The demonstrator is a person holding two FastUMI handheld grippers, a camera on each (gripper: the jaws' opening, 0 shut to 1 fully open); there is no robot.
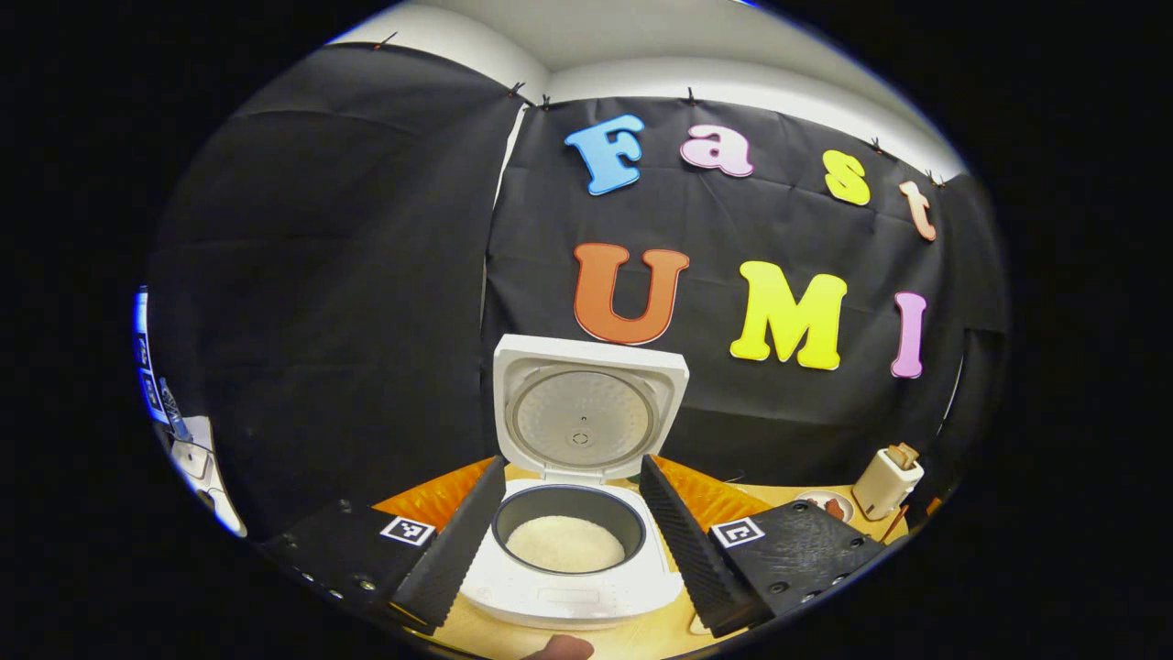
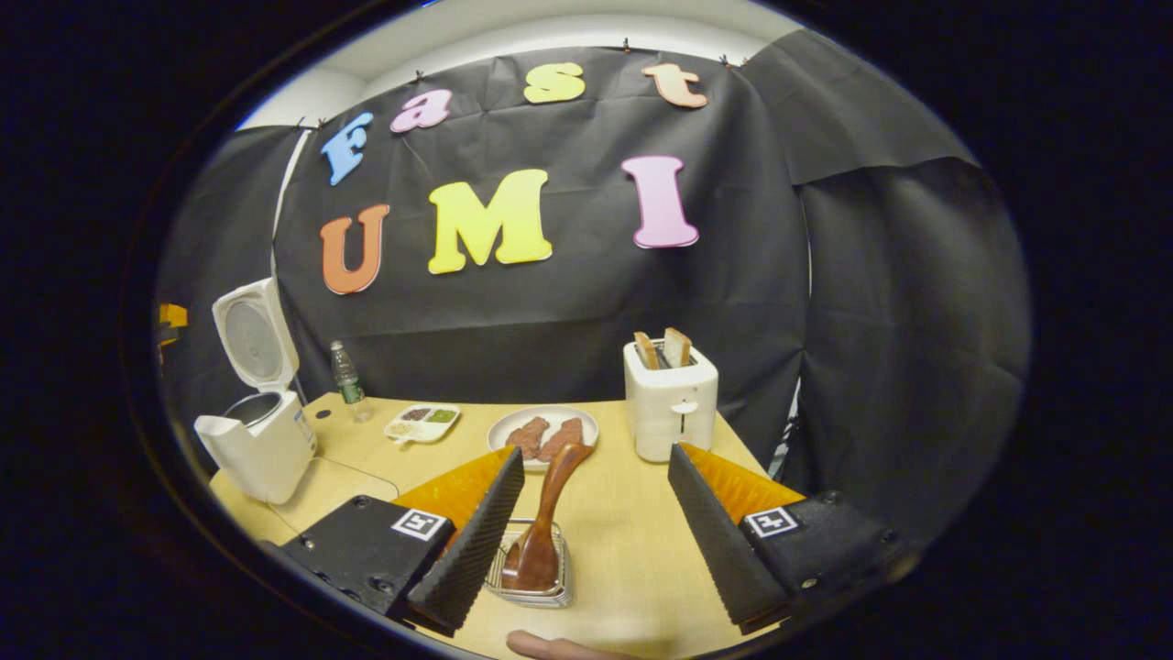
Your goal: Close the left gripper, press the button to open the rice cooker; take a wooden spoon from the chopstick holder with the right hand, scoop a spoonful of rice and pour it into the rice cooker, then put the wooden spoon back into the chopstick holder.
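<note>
Rice cooker [image 1: 568, 513] stands lid up [image 1: 586, 408] near the desk's [image 2: 623, 532] left edge, rice [image 1: 565, 543] in its pot. The left gripper [image 1: 568, 541] hovers before it, jaws wide open, empty, flanking the pot. The right gripper [image 2: 596, 541] is also open and empty, level over the desk; the spoon [image 2: 541, 522] stands in its holder [image 2: 536, 587] just inside its left finger. Behind: plate [image 2: 542, 426], toaster [image 2: 671, 403], bottle [image 2: 346, 374].

Taking the toaster [image 2: 670, 401] as landmark in the right gripper view, a plate [image 2: 542, 428] is lying just left of it, a divided dish [image 2: 422, 423] and a bottle [image 2: 346, 375] farther left, and the rice cooker [image 2: 259, 431], lid raised, is standing at the far left. The chopstick holder [image 2: 536, 568], with the wooden spoon [image 2: 542, 522] standing in it, is sitting before the plate.
</note>
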